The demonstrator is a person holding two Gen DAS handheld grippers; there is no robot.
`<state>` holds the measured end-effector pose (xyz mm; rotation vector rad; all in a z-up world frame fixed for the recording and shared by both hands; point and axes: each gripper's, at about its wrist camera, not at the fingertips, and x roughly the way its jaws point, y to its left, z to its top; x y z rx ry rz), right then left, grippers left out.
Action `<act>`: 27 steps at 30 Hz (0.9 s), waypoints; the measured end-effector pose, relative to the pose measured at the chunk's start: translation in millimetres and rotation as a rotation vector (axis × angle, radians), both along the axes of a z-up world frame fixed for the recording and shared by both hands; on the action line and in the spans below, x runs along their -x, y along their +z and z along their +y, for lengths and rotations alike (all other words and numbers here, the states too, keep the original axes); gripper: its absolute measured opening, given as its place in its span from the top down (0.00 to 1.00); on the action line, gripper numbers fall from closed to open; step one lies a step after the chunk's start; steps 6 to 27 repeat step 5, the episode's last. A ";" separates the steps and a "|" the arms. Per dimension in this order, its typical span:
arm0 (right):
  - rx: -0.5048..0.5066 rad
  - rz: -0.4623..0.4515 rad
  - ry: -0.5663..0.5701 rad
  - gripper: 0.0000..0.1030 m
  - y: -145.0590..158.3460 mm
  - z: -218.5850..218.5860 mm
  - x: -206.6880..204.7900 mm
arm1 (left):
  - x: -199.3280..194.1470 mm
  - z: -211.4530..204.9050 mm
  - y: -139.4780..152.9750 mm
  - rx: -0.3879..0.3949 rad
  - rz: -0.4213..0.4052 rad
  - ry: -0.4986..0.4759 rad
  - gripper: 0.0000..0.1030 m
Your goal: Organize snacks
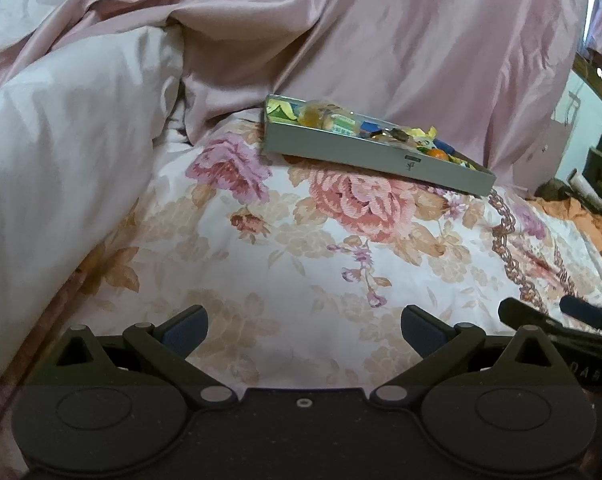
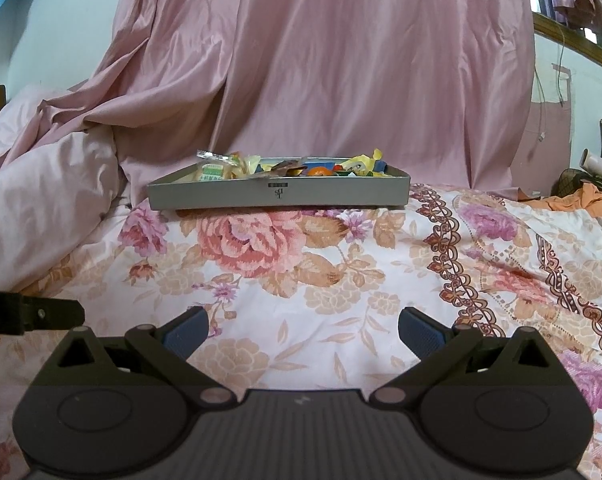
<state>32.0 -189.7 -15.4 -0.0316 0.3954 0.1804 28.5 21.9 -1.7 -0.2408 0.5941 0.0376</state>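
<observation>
Floral bedding point(image 2: 341, 280) carried the grey tray point(image 2: 279, 196), snacks point(image 2: 297, 170) heaped inside it. Near of the tray, the left gripper point(image 1: 303, 326) and right gripper point(image 2: 303, 326) hovered spread, empty. Gathered snacks suited sorting pending or finished.

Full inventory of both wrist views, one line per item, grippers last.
grey tray: 1, grey, on the floral bedspread ahead of both grippers
snacks: several, mixed colours, piled in the tray; exact count unclear
orange round item: 1, orange, among the snacks near the tray's front wall
floral bedspread: 1, white with pink and tan flowers, under the tray
pink sheet: 1, pink, draped behind the tray
pale duvet: 1, pale pink, bunched left of the tray
orange cloth: 1, orange, far right
left gripper: 1, black with blue pads, open, empty
right gripper: 1, black with blue pads, open, empty
</observation>
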 end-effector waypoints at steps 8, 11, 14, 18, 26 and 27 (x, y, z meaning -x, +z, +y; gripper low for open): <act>0.002 0.004 0.001 0.00 -0.2 0.7 -0.8 | 0.3 0.3 -0.4 -0.010 -0.001 0.008 0.01; 0.002 0.004 0.001 0.00 -0.2 0.7 -0.8 | 0.3 0.3 -0.4 -0.010 -0.001 0.008 0.01; 0.002 0.004 0.001 0.00 -0.2 0.7 -0.8 | 0.3 0.3 -0.4 -0.010 -0.001 0.008 0.01; 0.002 0.004 0.001 0.00 -0.2 0.7 -0.8 | 0.3 0.3 -0.4 -0.010 -0.001 0.008 0.01; 0.002 0.004 0.001 0.00 -0.2 0.7 -0.8 | 0.3 0.3 -0.4 -0.010 -0.001 0.008 0.01; 0.002 0.004 0.001 0.00 -0.2 0.7 -0.8 | 0.3 0.3 -0.4 -0.010 -0.001 0.008 0.01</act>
